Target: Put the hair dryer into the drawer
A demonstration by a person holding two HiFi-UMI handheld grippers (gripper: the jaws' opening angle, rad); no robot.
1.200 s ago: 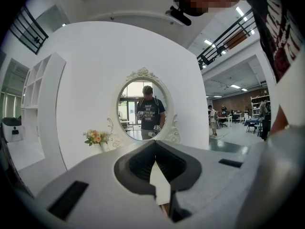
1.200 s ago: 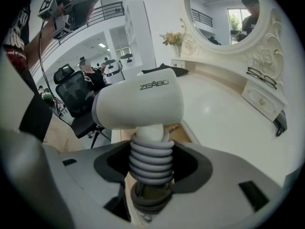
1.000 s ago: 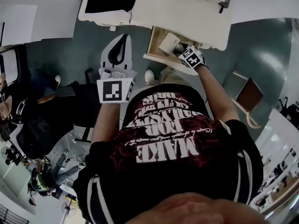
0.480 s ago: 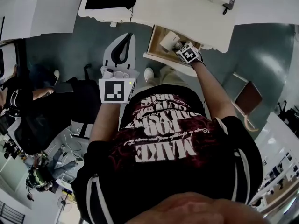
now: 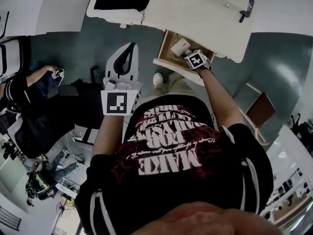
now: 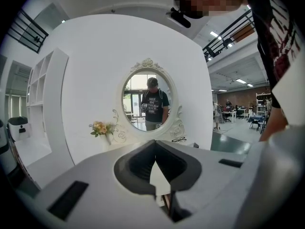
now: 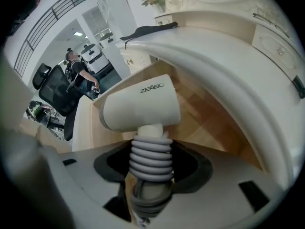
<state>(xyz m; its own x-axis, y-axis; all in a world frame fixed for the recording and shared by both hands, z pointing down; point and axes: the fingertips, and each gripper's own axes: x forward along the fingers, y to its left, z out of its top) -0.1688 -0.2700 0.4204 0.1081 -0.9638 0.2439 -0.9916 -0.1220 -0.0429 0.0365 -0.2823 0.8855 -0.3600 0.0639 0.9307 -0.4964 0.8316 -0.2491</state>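
Hair dryer, pinched by its cord-wrapped handle between the jaws of the right gripper, barrel at 12 o'clock of the jaws, hangs over the open drawer, whose wooden floor shows at 3 o'clock of the barrel. The left gripper, jaws pressed together on nothing, sits well apart at 8 o'clock of the drawer in the head view, facing a mirror. The placing step appears to be in hand. The next move likely calls for bringing the dryer down clear of the tabletop edge until it rests on the floor, then spreading the jaws.
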